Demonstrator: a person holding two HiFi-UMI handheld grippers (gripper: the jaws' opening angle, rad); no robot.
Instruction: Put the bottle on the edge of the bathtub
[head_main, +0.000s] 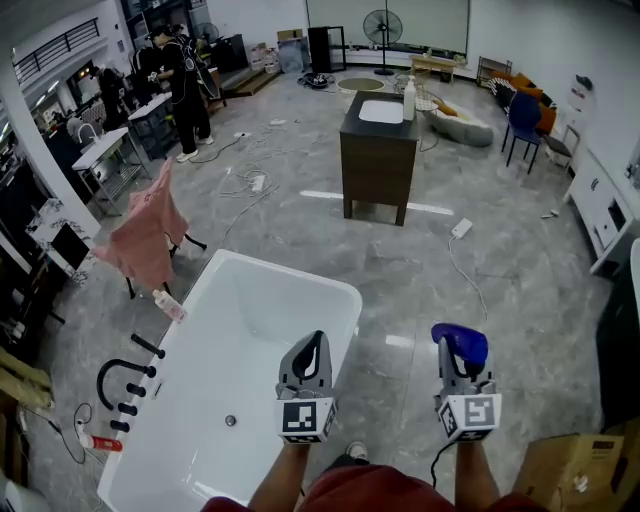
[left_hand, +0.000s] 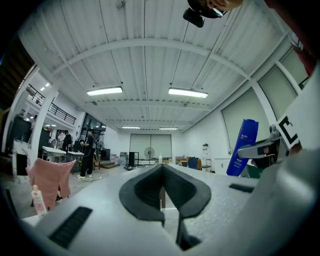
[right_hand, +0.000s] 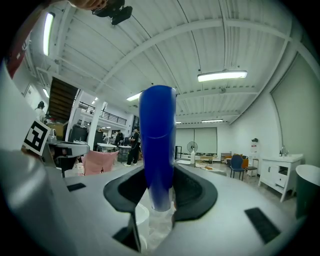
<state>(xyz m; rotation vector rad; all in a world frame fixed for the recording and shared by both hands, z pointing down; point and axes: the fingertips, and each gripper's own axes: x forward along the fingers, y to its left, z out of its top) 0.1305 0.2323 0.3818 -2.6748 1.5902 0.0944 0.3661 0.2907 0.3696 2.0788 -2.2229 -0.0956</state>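
While my right gripper pinches the blue bottle upright over the floor, right of the bathtub: I carry it left, lower it level, seat the base fully on the rim, then release. Left gripper: pressed together, empty.

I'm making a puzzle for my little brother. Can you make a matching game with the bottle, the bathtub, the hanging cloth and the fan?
Things:
1. bottle
2. bathtub
3. cloth
4. fan

Descriptions:
A. white, close in front
B. pink, draped to the left of the tub
C. standing far across the room
D. blue, clamped in the right gripper

Pairs: 1-D, 2-A, 3-B, 4-C
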